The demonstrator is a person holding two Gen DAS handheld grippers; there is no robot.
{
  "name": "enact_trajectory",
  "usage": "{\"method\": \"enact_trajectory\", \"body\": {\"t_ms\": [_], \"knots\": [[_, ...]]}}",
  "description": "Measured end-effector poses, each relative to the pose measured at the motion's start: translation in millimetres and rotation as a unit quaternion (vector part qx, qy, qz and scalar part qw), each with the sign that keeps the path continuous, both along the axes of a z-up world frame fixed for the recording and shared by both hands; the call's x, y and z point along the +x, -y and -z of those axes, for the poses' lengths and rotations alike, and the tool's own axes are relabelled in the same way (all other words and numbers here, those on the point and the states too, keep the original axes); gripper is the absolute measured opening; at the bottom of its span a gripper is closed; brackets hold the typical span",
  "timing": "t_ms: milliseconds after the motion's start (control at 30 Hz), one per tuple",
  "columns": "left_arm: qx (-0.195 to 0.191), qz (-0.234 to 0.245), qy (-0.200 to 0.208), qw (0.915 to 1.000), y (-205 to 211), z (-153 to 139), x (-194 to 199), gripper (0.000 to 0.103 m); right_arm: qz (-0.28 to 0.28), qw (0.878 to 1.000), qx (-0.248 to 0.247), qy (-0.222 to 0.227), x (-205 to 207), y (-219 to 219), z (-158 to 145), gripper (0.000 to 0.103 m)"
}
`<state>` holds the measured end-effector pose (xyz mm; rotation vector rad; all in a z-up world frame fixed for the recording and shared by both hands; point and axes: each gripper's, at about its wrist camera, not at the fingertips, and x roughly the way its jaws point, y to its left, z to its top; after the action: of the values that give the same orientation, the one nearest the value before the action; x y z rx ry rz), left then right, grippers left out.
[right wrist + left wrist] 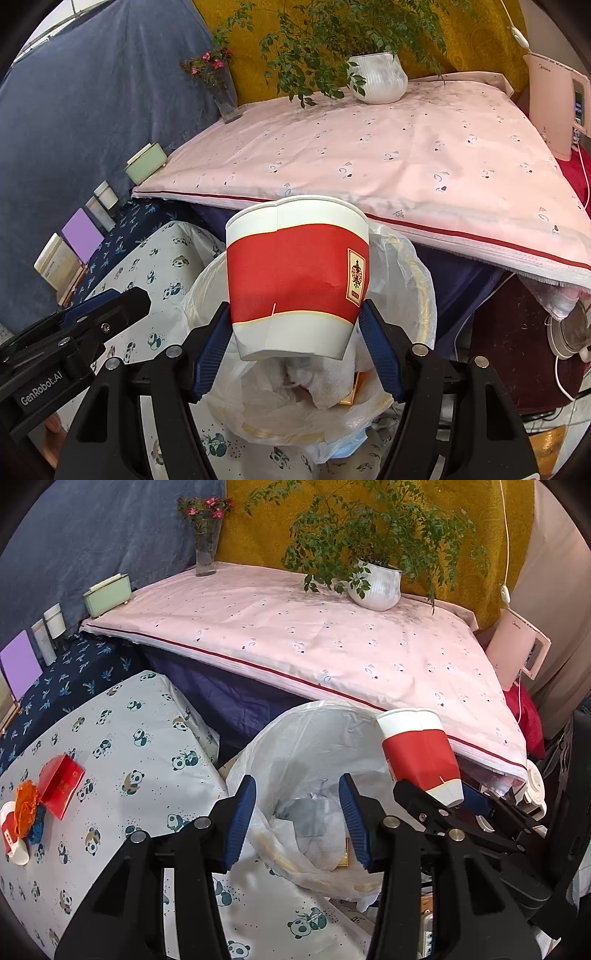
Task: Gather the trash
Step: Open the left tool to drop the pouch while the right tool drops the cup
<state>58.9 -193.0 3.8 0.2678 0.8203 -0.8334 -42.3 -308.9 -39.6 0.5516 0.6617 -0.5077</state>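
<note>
A bin lined with a clear plastic bag (306, 731) stands between two tables, with crumpled paper (314, 812) inside it. My left gripper (297, 808) hangs over the bag's mouth, open, with nothing between its blue pads. My right gripper (293, 325) is shut on a red and white paper cup (295, 273), held mouth-up above the bag (406, 266). The left wrist view shows the same cup (417, 753) at the bin's right rim. On the panda-print cloth at left lie a red box (61, 790), an orange wad (26, 808) and another paper cup (13, 838).
Behind the bin a pink-clothed table (295, 635) carries a potted plant (376, 585) and a vase of flowers (205, 550). A green box (107, 594) and bottles line the left wall. A pink kettle (517, 653) with a cord stands at right.
</note>
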Motion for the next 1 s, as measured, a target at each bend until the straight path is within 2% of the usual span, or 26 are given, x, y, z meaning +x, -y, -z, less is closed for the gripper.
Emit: {"method": "enact_trajectory", "body": {"t_ms": [200, 300, 667, 767, 1000], "knots": [[-0.003, -0.013, -0.002, 0.9999, -6, 0, 4, 0.046, -0.008, 1.0, 0.001, -0.003, 5, -3, 1, 0.068], [-0.002, -0.019, 0.0, 0.9998, -10, 1, 6, 0.052, -0.01, 1.0, 0.001, -0.004, 7, -5, 2, 0.069], [-0.006, -0.036, -0.002, 0.9993, -25, 2, 11, 0.053, -0.018, 1.0, -0.004, -0.002, 11, -12, -5, 0.069], [-0.008, -0.041, -0.001, 0.9991, -29, 0, 11, 0.058, -0.022, 1.0, -0.007, -0.001, 14, -16, -9, 0.069], [-0.017, -0.06, 0.002, 0.9981, -49, -4, 19, 0.059, -0.038, 0.999, -0.017, -0.001, 22, -31, -17, 0.069]]}}
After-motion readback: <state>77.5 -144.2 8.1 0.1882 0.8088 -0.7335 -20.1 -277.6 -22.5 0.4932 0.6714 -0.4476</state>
